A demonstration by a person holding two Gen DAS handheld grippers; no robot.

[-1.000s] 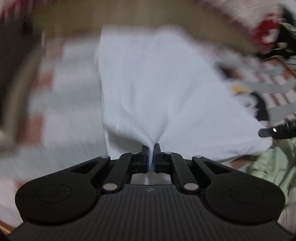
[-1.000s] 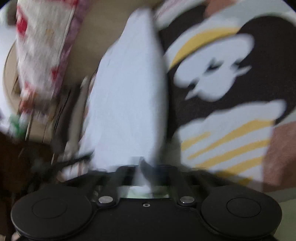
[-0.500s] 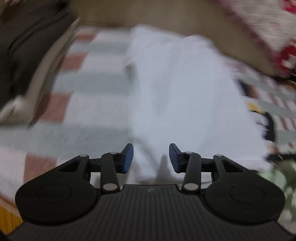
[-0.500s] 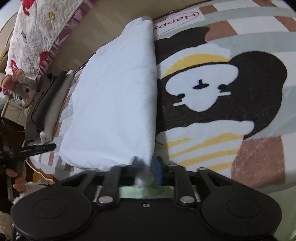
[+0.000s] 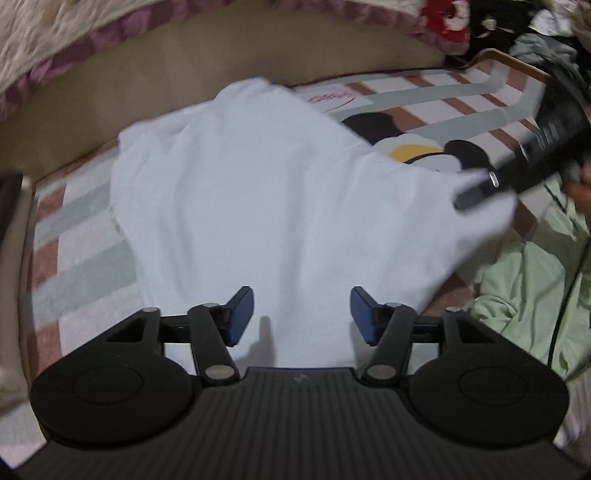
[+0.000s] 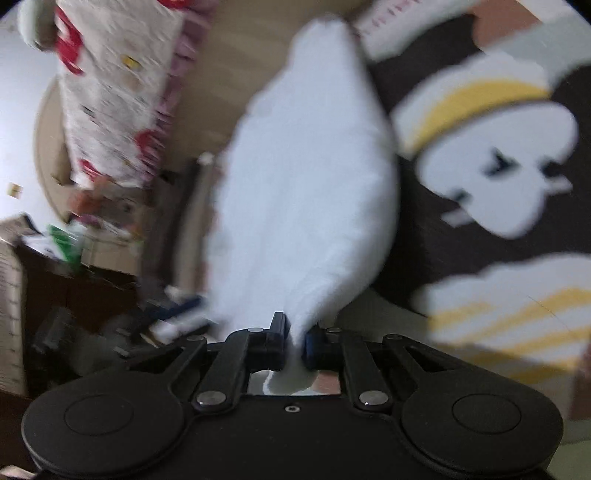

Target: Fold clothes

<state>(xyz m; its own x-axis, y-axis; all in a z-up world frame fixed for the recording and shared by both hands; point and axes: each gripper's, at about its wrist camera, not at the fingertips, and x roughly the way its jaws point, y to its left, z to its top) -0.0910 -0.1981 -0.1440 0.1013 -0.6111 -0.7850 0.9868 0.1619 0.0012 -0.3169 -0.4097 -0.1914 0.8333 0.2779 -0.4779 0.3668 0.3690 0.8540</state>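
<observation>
White garment (image 5: 266, 206) spread on the cartoon-printed rug (image 5: 436, 107), left hand-held gripper (image 5: 302, 317) released with blue pads wide apart above the near edge of the cloth, right hand-held gripper (image 6: 294, 339) clenched on one corner of the white garment (image 6: 306, 192), pale green clothing (image 5: 532, 295) just beside on the right

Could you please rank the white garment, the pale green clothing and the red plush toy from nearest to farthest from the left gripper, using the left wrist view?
1. white garment: straight ahead of the open left gripper.
2. pale green clothing: off to the right.
3. red plush toy: far upper right.
</observation>
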